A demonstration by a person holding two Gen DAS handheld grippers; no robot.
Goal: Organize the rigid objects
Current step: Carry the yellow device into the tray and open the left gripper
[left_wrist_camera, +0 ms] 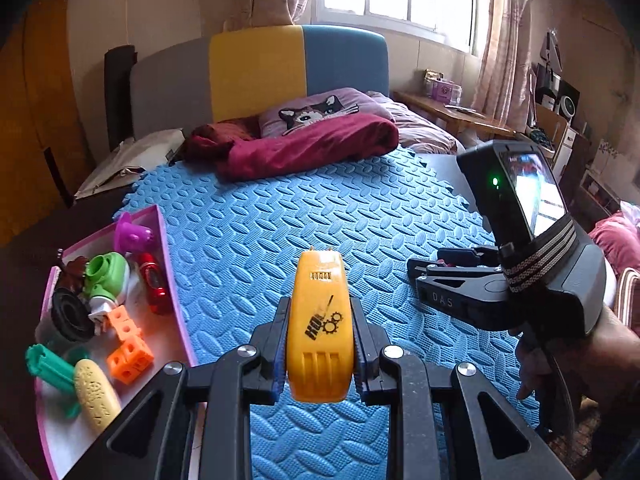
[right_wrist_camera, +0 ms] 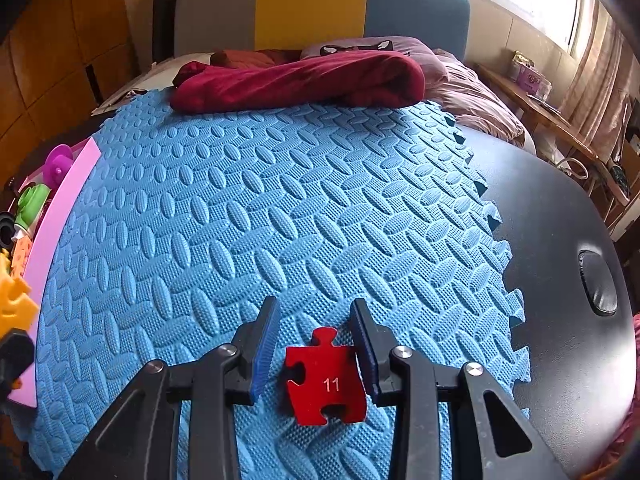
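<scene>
My left gripper [left_wrist_camera: 320, 340] is shut on a yellow plastic toy body [left_wrist_camera: 318, 320] and holds it above the blue foam mat [left_wrist_camera: 260, 220], just right of the pink-rimmed tray [left_wrist_camera: 176, 300]. The tray holds several toys: orange cubes [left_wrist_camera: 128, 344], a green piece [left_wrist_camera: 106, 270], a red piece [left_wrist_camera: 154, 282], a yellow corn shape [left_wrist_camera: 96, 394]. My right gripper [right_wrist_camera: 316, 340] is open, its fingers on either side of a red puzzle piece marked 11 [right_wrist_camera: 326, 380] lying on the mat [right_wrist_camera: 260, 200]. The right finger touches the piece's edge. The right gripper also shows in the left wrist view [left_wrist_camera: 424, 272].
A maroon cloth [right_wrist_camera: 304, 80] and a cat pillow [left_wrist_camera: 320, 110] lie at the mat's far edge. The black table top [right_wrist_camera: 560, 240] extends to the right of the mat. The tray's pink wall [right_wrist_camera: 60, 216] stands at the left edge.
</scene>
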